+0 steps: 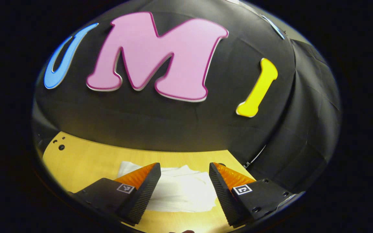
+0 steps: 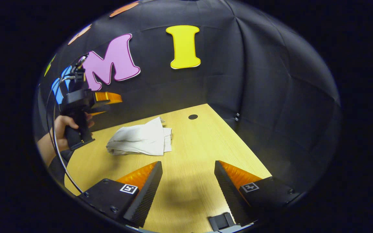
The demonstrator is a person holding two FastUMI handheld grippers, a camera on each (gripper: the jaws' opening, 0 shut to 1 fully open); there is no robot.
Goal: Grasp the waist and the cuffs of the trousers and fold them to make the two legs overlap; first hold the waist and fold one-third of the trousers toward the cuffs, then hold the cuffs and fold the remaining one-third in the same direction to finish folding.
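We are holding both grippers, left (image 1: 185, 181) and right (image 2: 188, 181), with fingers wide apart and empty, risking that the folded trousers (image 2: 141, 139) spring loose on the surface (image 2: 199, 152).

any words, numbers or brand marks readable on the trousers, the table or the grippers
trousers: none; plain white cloth.
table: none; bare wood with a dark round hole.
left gripper: no words; a square marker on each finger mount is a coded pattern, not text.
right gripper: the same kind of coded squares, no words or numbers.
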